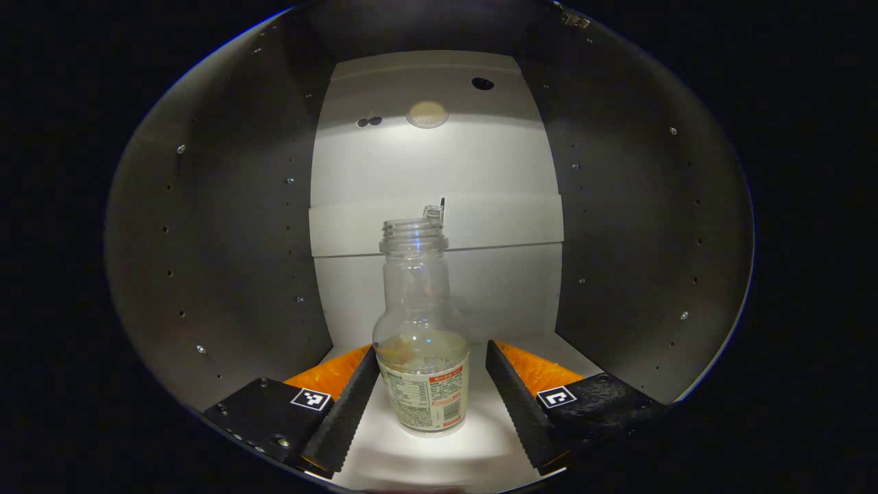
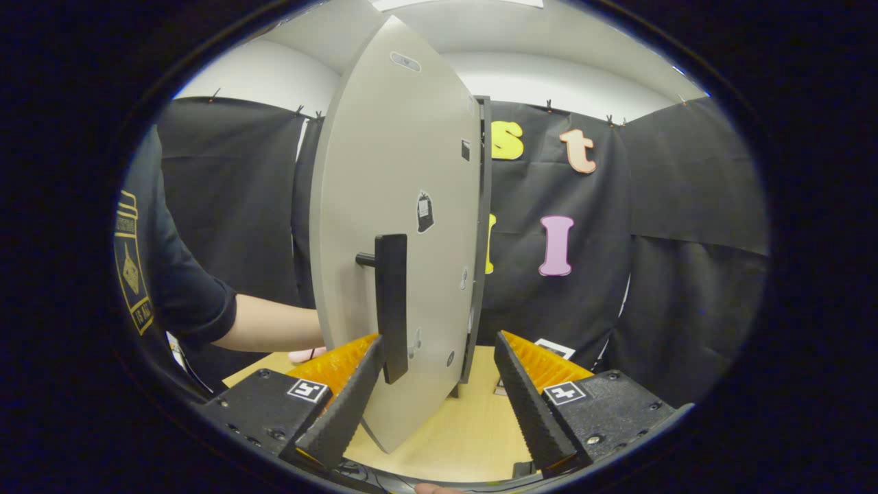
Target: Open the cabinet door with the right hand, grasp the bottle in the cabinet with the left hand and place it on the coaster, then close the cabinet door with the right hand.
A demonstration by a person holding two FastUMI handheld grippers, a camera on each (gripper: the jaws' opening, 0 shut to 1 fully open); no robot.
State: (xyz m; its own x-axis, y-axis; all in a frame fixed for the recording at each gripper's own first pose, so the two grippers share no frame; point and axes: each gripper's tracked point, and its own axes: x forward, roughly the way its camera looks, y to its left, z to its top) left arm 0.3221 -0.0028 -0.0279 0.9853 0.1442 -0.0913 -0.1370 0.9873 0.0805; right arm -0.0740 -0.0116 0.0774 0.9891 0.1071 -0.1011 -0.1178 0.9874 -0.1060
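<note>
Since the cabinet door (image 2: pixel 394 233) is already swung wide, edge-on in the right gripper view, the opening step can be counted as done and the bottle grab is what's being worked on now. The bottle (image 1: pixel 420 329) is seen standing upright on the cabinet floor (image 1: pixel 425 453), inside the cabinet (image 1: pixel 226 240), with no cap on its neck. It's bracketed by the left gripper (image 1: pixel 431 405), whose fingers are spread wide to either side of the labelled lower body; whether the left one is grazing it can't be told, and nothing is squeezed yet.

Handling-wise, it looks like clear plastic or glass with only a little residue at the bottom, so it's probably light and easily tipped. The smooth shoulder would likely be slippery, so the labelled straight section low down is judged the better place to be gripped, and gently if the wall turns out thin.

Over on the other side, the right gripper (image 2: pixel 435 394) is held open near the door, its left finger just beside the dark handle (image 2: pixel 391 309) but nothing is clamped. A sleeve (image 2: pixel 171 274) and forearm are seen behind the door, above the table (image 2: pixel 473 425).
</note>
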